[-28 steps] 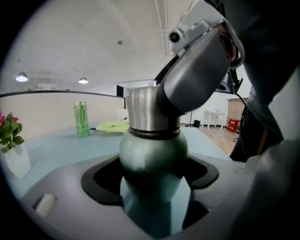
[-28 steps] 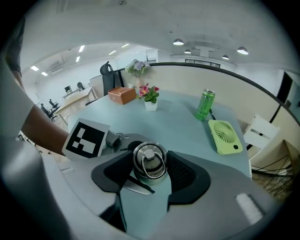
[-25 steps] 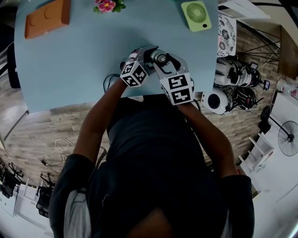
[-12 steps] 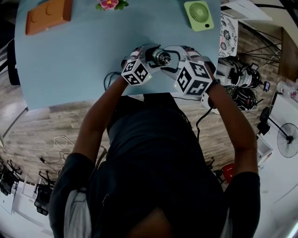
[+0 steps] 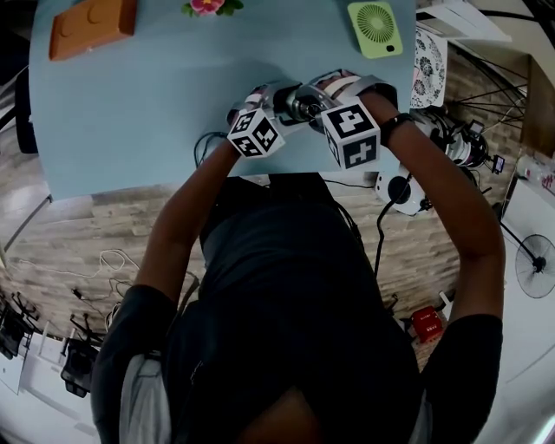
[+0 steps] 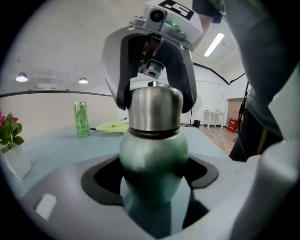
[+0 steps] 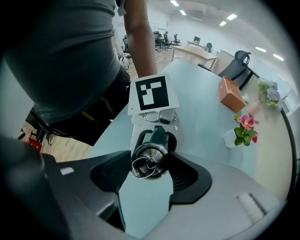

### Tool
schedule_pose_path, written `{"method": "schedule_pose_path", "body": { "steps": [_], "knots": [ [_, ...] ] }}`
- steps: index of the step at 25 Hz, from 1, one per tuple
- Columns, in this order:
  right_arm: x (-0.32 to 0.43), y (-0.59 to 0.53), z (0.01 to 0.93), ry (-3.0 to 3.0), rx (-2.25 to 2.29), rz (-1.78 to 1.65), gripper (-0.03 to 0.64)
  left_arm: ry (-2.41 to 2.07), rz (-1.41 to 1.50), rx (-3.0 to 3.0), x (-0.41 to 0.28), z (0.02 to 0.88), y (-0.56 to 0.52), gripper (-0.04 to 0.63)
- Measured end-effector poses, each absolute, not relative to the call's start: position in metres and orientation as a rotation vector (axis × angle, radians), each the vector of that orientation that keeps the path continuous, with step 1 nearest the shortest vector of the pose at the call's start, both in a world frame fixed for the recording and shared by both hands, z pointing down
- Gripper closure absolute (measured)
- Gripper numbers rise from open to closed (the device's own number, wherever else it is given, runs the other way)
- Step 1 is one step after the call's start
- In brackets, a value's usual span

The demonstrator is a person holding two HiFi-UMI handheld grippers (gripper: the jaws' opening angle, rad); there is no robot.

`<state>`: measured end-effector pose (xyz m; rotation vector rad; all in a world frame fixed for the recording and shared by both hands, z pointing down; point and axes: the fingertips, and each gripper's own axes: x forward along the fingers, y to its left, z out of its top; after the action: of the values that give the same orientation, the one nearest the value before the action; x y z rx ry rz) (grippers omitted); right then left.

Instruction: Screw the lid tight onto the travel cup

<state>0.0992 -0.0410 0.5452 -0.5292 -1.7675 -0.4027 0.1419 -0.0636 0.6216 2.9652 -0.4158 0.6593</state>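
A green travel cup (image 6: 153,154) stands upright near the front edge of the light blue table (image 5: 156,104). My left gripper (image 6: 152,183) is shut on its rounded body. A steel lid (image 6: 154,110) with a ring on top sits on the cup's neck. My right gripper (image 6: 154,99) comes down over it. In the right gripper view both pads press the lid (image 7: 149,159), so the right gripper (image 7: 149,171) is shut on it. The left gripper's marker cube (image 7: 151,93) shows beyond. In the head view the cup (image 5: 299,106) sits between the left gripper (image 5: 276,104) and the right gripper (image 5: 310,97).
An orange box (image 5: 91,26) lies at the table's far left. A potted pink flower (image 5: 206,7) stands at the far middle and a green fan (image 5: 375,28) at the far right. A green can (image 6: 81,119) stands further back. Cables and equipment (image 5: 434,139) crowd the floor on the right.
My right gripper has swung around the cup, its marker cube moving right and away from the body, with the forearm now reaching in from the right. The left gripper and cup stayed put.
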Motion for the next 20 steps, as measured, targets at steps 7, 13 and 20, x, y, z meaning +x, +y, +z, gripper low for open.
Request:
{"method": "schedule_pose_path", "body": {
  "steps": [7,13,20],
  "knots": [
    [0.094,-0.048,0.543,-1.973,-0.162,-0.073,0.364,-0.417,0.659,2.964,0.140,0.622,-0.063,0.167],
    [0.094,-0.066,0.537,-2.096,0.598,0.407,0.364,-0.419,0.659,2.966,0.141,0.620,-0.064,0.167],
    [0.100,-0.073,0.531,-2.064,0.995,0.560,0.365,-0.427,0.658,2.965,0.141,0.619,-0.064,0.167]
  ]
}}
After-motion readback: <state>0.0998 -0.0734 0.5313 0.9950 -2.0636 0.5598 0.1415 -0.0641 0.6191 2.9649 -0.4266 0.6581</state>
